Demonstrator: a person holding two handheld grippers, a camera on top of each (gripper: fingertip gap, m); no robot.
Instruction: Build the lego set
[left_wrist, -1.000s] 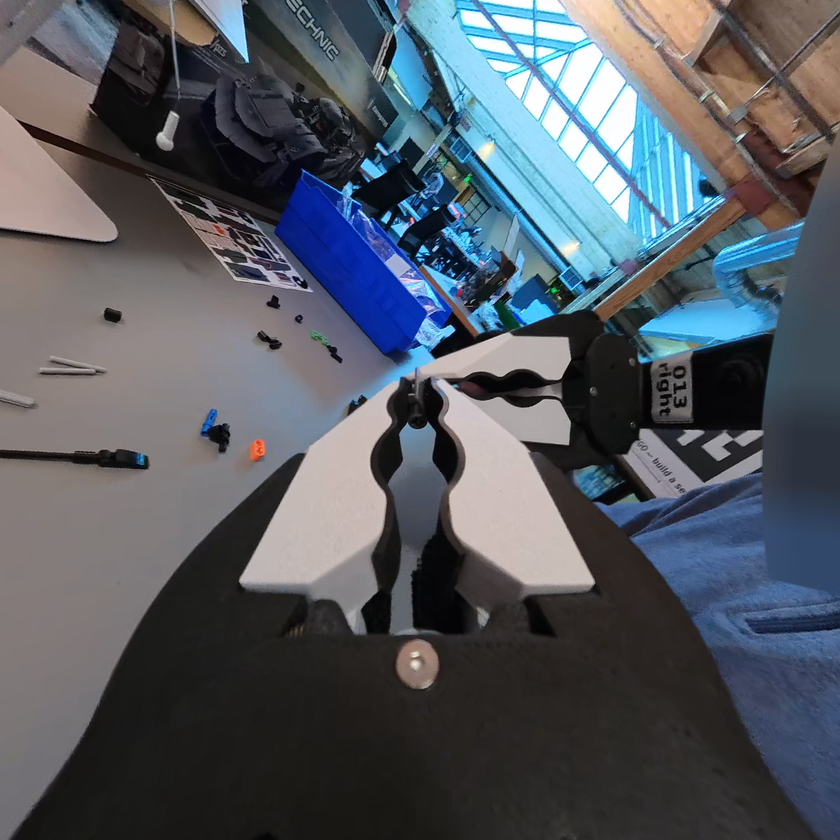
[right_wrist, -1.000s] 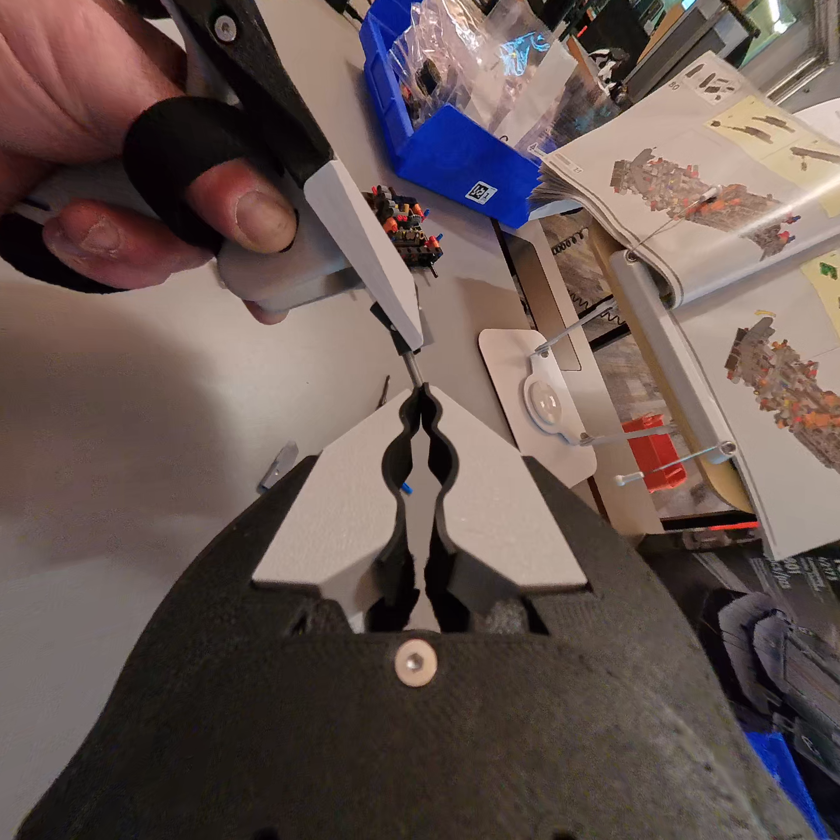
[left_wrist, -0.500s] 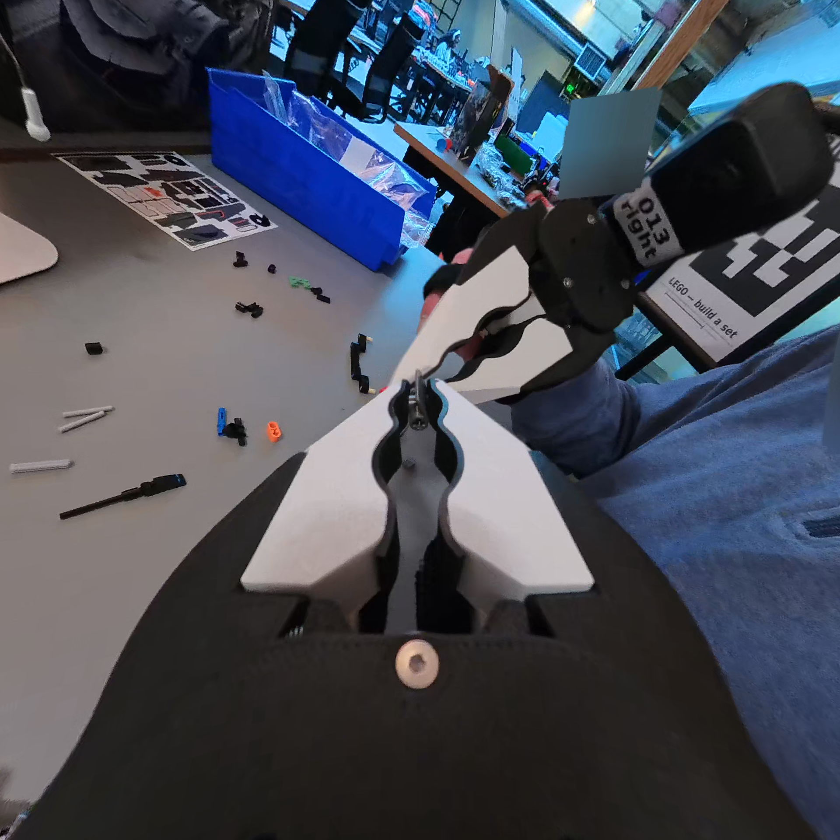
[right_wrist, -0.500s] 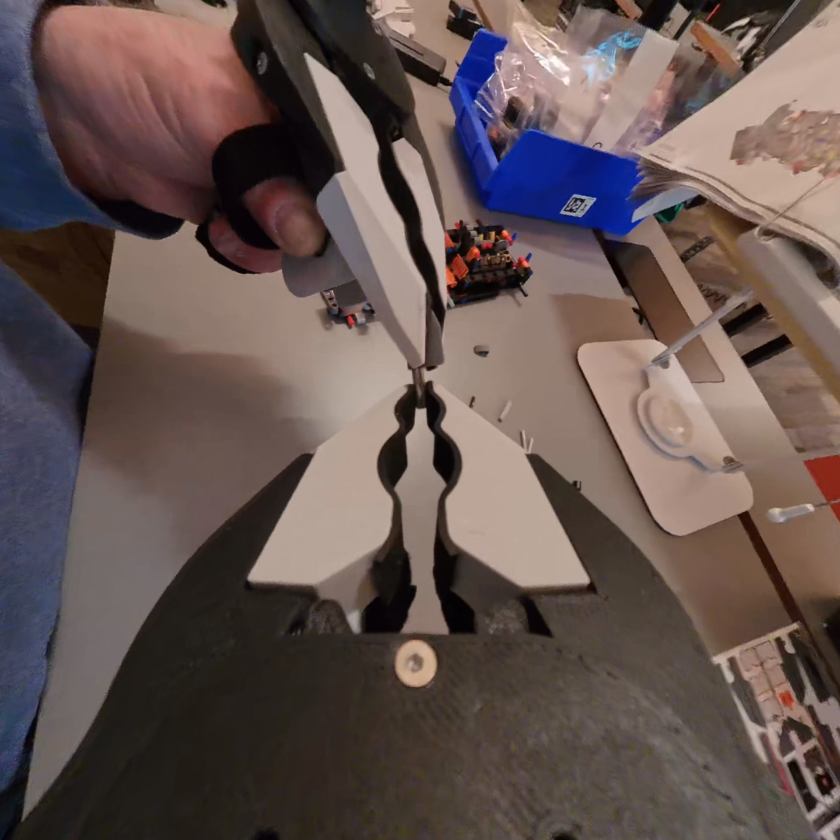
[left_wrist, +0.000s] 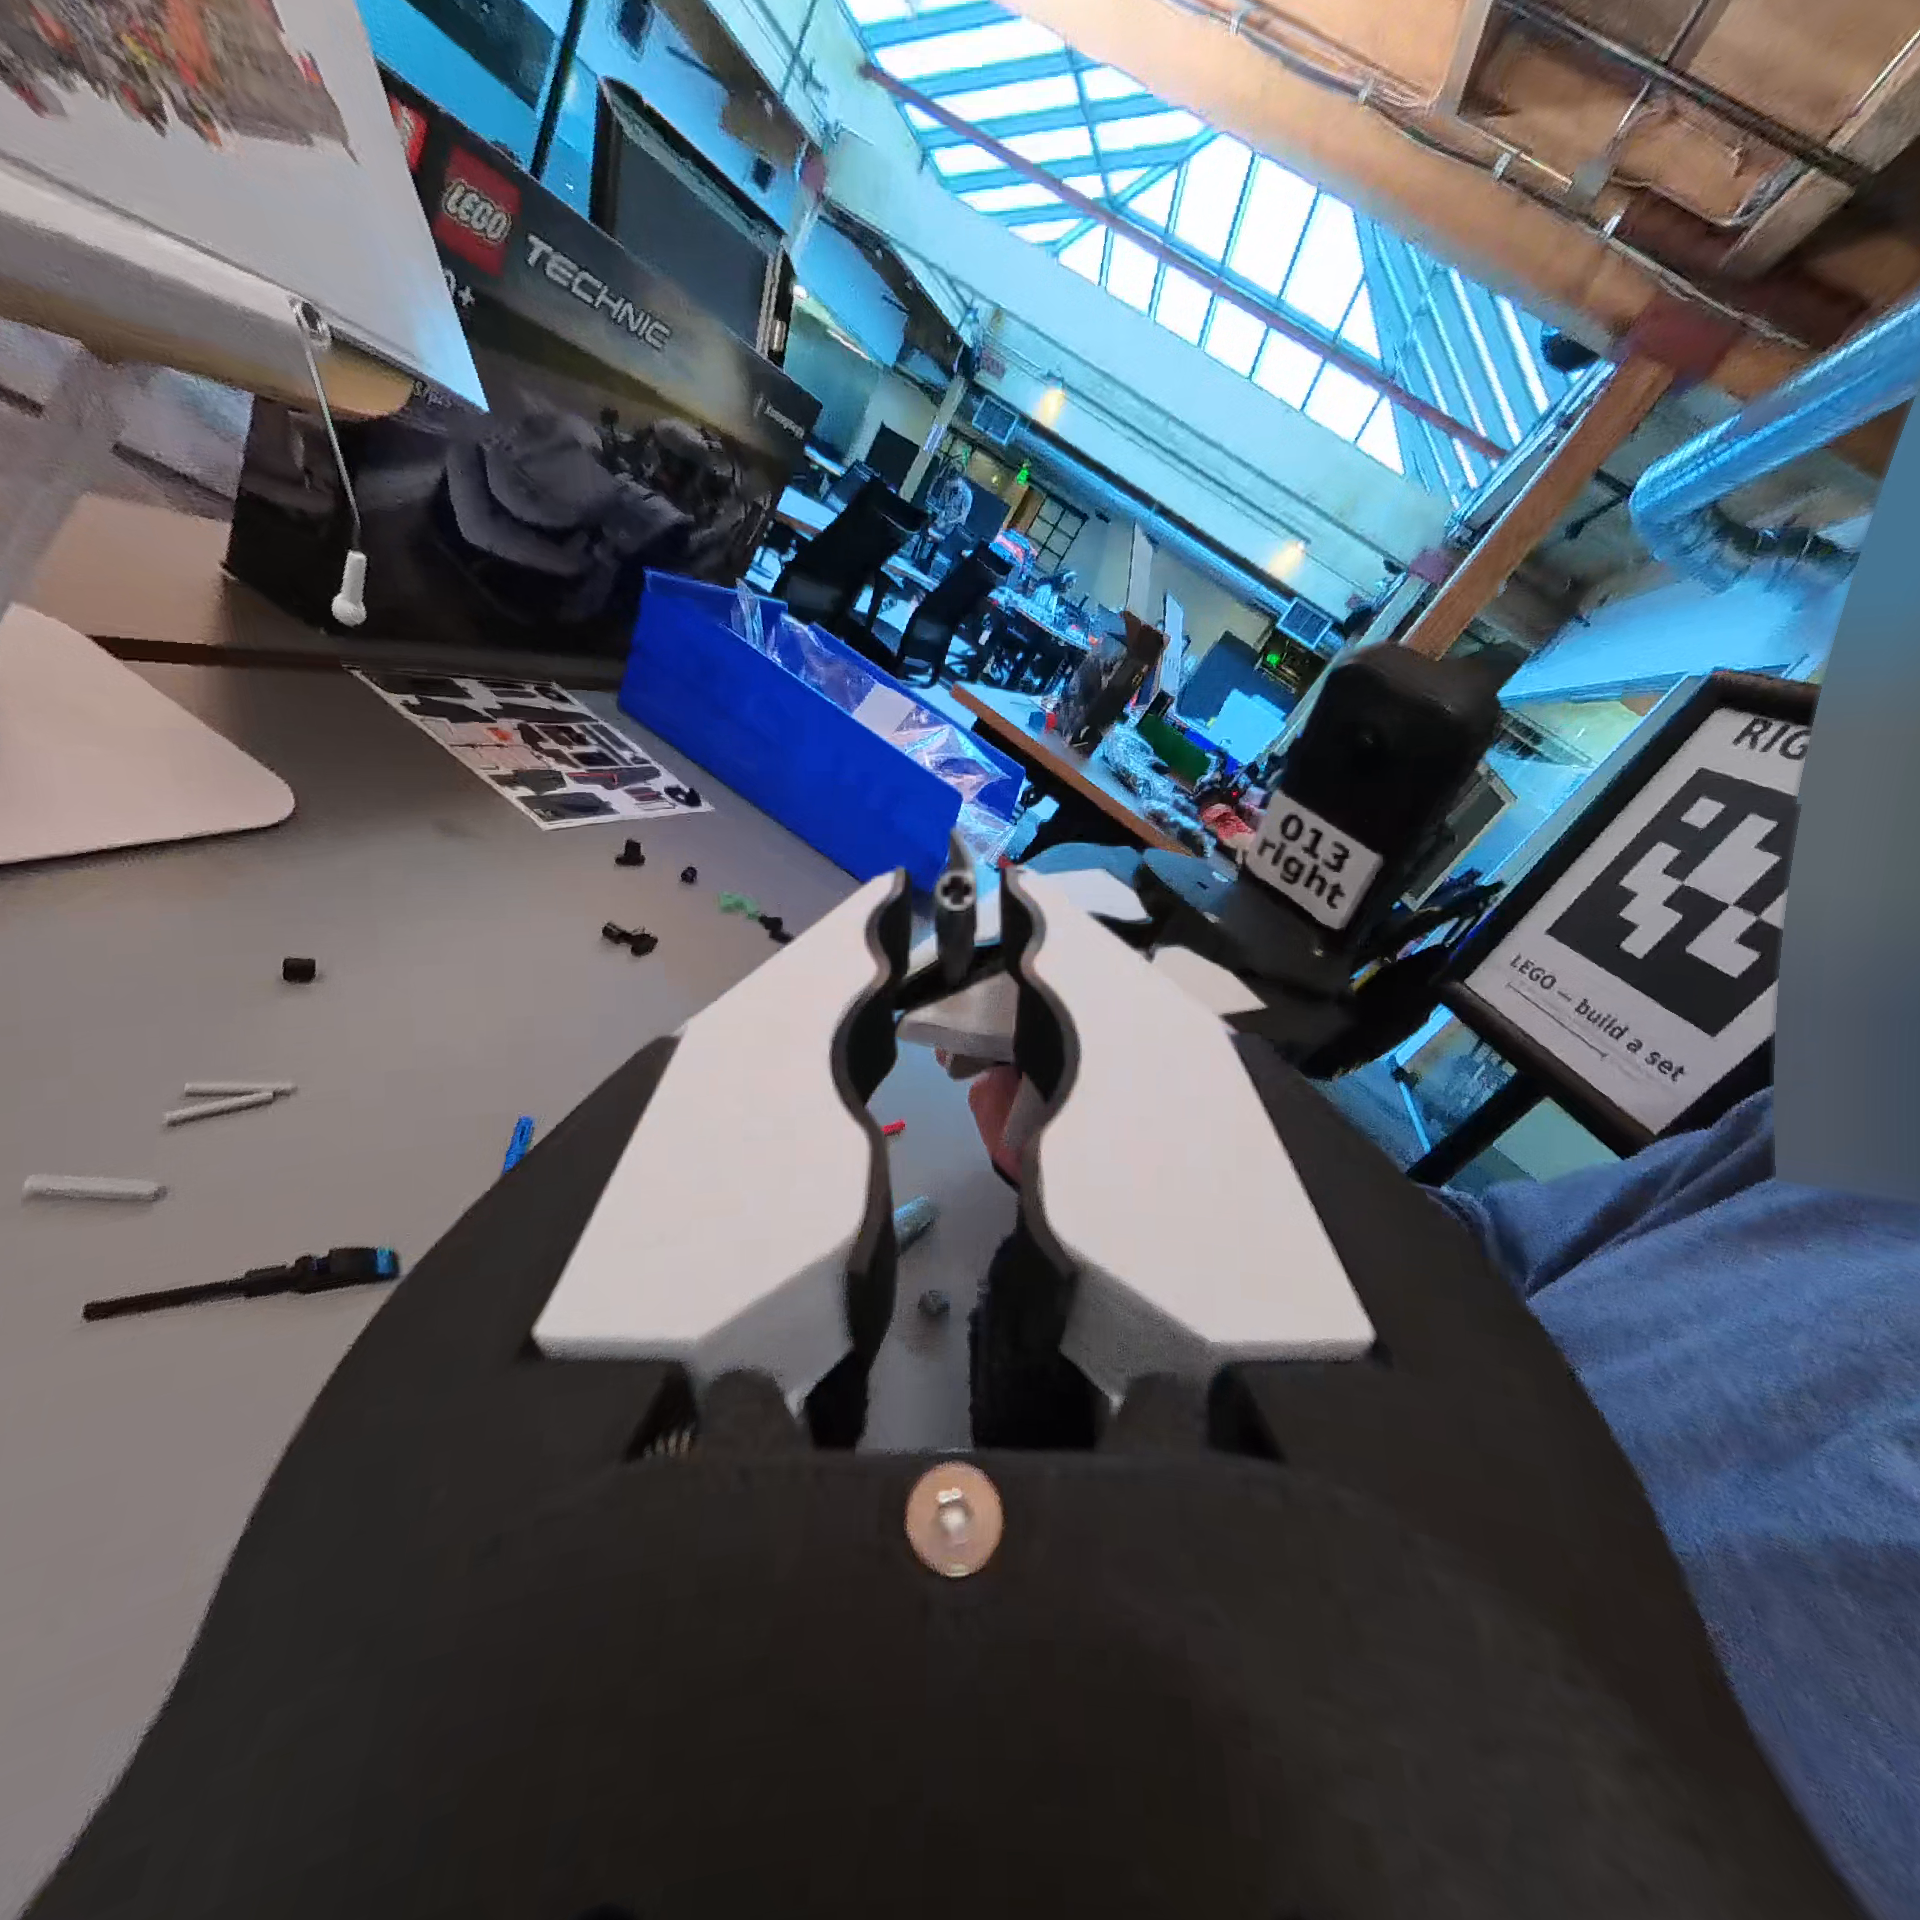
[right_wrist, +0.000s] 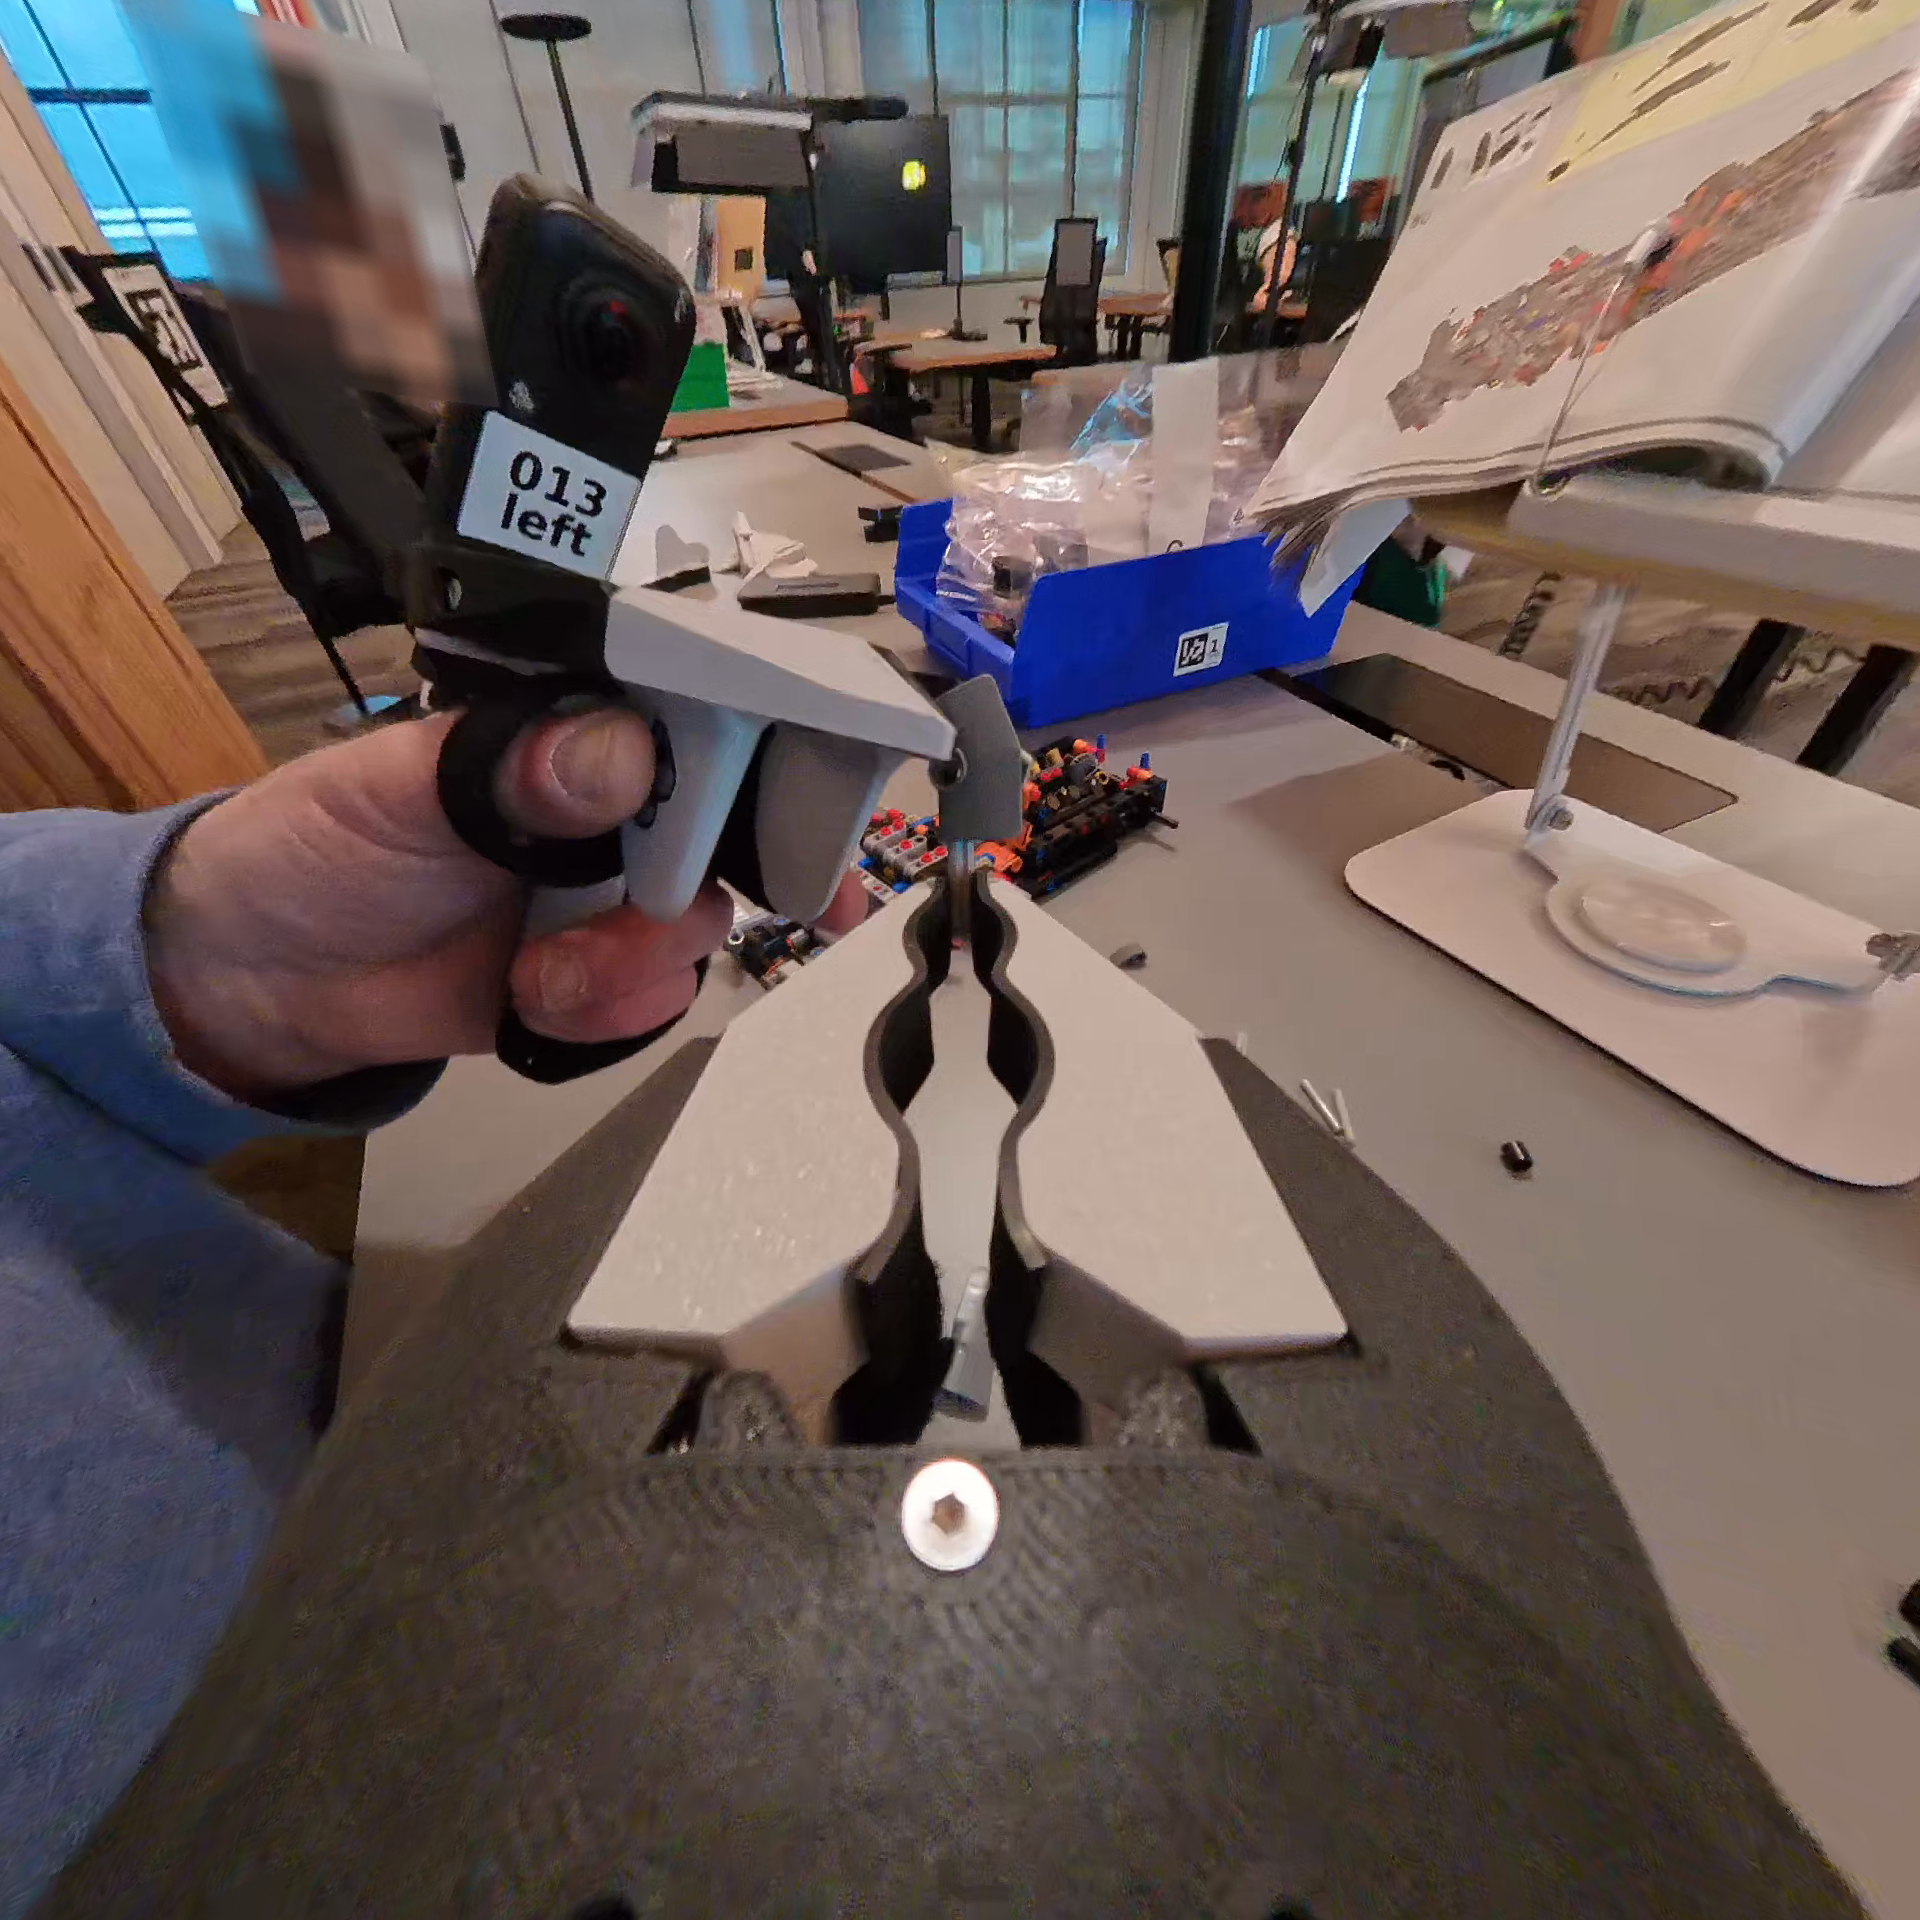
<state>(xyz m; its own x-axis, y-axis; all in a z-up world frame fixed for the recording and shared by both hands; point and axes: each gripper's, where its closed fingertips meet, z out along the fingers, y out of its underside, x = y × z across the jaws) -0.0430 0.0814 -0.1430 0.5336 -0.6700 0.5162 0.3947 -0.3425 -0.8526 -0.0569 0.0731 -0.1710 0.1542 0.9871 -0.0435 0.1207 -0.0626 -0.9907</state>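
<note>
My left gripper (left_wrist: 953, 902) has its jaws slightly apart around a small dark grey Lego piece (left_wrist: 954, 896); a narrow gap shows on each side of the piece. In the right wrist view the left gripper (right_wrist: 948, 767) comes in from the left, held by a hand, with the dark grey piece (right_wrist: 982, 753) at its tip. A thin grey axle (right_wrist: 961, 868) hangs down from that piece. My right gripper (right_wrist: 961, 902) is shut on the axle. Both are held above the grey table (right_wrist: 1299, 935). The partly built black model (right_wrist: 1070, 805) with orange and red pins sits just behind.
A blue bin (right_wrist: 1122, 623) of bagged parts stands at the back. An open instruction book (right_wrist: 1610, 260) rests on a white stand (right_wrist: 1662, 1018) at right. In the left wrist view, loose pins, grey axles (left_wrist: 229, 1096), a black axle (left_wrist: 208, 1288) and a sticker sheet (left_wrist: 530, 748) lie on the table. Left and right tips are no more than a few centimetres apart.
Both grippers have swung round together, keeping their tips joined. The left gripper's jaws stand wider apart than before. The right gripper stays shut on the axle.
</note>
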